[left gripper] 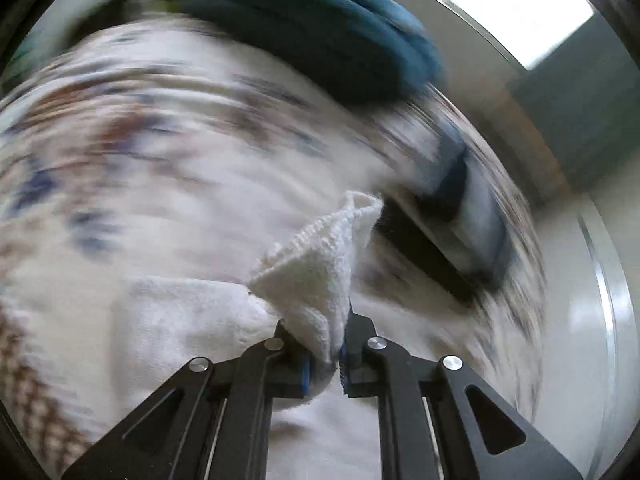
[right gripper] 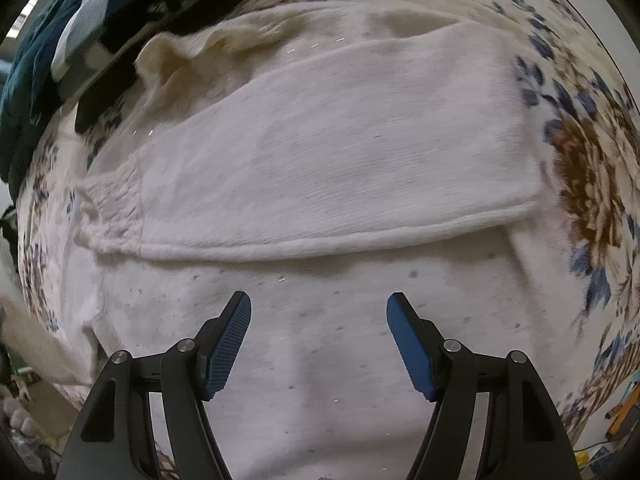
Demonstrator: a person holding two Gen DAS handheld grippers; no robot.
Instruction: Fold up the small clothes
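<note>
In the left wrist view, which is heavily blurred, the left claw (left gripper: 324,340) is pinched tight on a bunched corner of a white knit garment (left gripper: 316,268), the fabric rising in a peak between the two blue-padded fingers (left gripper: 305,372) and hanging down just past them. Below and to the left of the grip lies more of the same white cloth, spread on a floral cloth (left gripper: 120,132) with blue and brown patterns that covers the surface. At the far edge of that surface sits a pile of dark teal fabric (left gripper: 320,32), and to its right a blue and black shape that may be another folded item, too smeared to tell. In the right wrist view, the teal pile (right gripper: 28,80) sits at the far left corner, next to a dark object I cannot make out. The white garment (right gripper: 320,140) lies flat across the middle of the floral cloth (right gripper: 580,184), a folded panel with a hemmed edge running left to right on top of a lower layer that reaches toward the camera; a ribbed cuff shows at its left end and a ruffled edge at the far left. The right claw (right gripper: 319,308) hovers over the near layer, spread wide, its blue pads (right gripper: 228,344) holding nothing.
</note>
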